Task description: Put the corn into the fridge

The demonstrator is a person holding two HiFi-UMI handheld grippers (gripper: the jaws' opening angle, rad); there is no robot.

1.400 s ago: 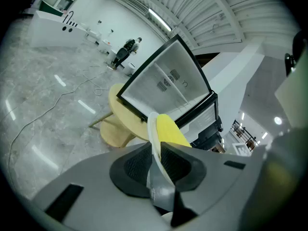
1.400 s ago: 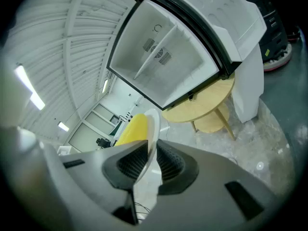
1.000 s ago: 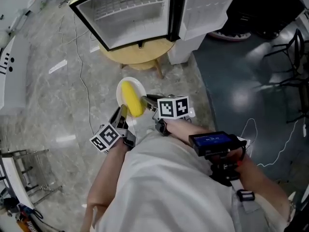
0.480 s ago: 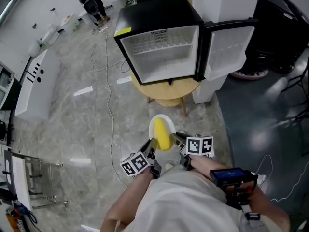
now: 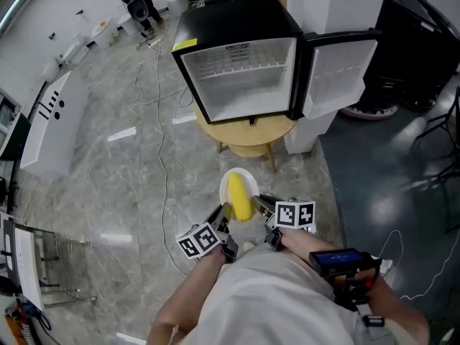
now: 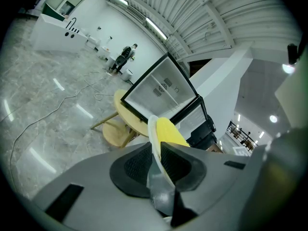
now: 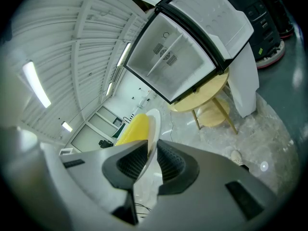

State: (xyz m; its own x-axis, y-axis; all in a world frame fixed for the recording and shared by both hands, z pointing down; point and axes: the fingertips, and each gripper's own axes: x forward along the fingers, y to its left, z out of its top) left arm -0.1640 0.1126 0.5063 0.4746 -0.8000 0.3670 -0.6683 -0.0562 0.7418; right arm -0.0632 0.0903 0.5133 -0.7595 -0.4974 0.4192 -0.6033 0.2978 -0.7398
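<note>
Yellow corn (image 5: 238, 197) on plate (image 5: 245, 172), long axis toward fridge (image 5: 237, 77)

The fridge (image 5: 241, 77) now shows whole; plate (image 5: 241, 171) sits lower.

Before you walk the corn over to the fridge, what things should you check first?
1. The door of the fridge is open: ok.
2. The left gripper is shut on the plate rim: ok.
3. The right gripper is shut on the opposite rim: ok.
4. The corn lies on the plate: ok.
5. Room inside the fridge: ok, it looks bare.
6. The floor cable lies left of the way: ok.
</note>
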